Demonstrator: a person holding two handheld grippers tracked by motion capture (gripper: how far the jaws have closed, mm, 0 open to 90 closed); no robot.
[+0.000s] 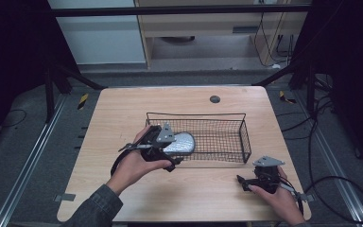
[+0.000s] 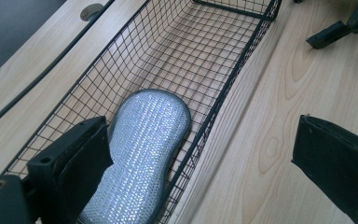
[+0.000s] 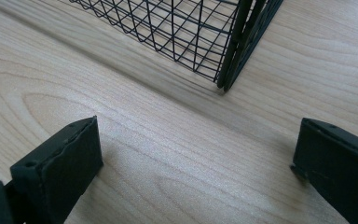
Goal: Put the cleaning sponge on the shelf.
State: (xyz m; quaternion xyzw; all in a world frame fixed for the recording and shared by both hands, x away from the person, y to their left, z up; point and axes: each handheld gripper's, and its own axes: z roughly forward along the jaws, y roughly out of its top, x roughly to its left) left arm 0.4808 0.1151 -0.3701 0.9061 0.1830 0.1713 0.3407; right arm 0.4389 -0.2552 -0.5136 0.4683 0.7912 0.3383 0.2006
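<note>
Over the basket's nine-o'clock end, the left gripper (image 1: 163, 142) hangs with its jaws spread wide.

A silvery, sparkly oval pad (image 2: 142, 149), perhaps a scouring sponge or an insole, lies inside the black wire basket (image 1: 227, 124) at that nine-o'clock end, lengthwise along the mesh floor. In the left gripper view one jaw sits over the pad's edge inside the basket, while the other jaw hangs outside the near wall above bare desk (image 1: 137, 101), so nothing is pinched; whether a jaw touches the pad is hard to tell. Such a straddle suggests either a fresh release or a lining-up for a pick. At about five o'clock from the basket, the right gripper (image 1: 257, 182) rests low on the desk, jaws apart and empty, aimed at the basket's near corner and well clear of the other hand.
</note>
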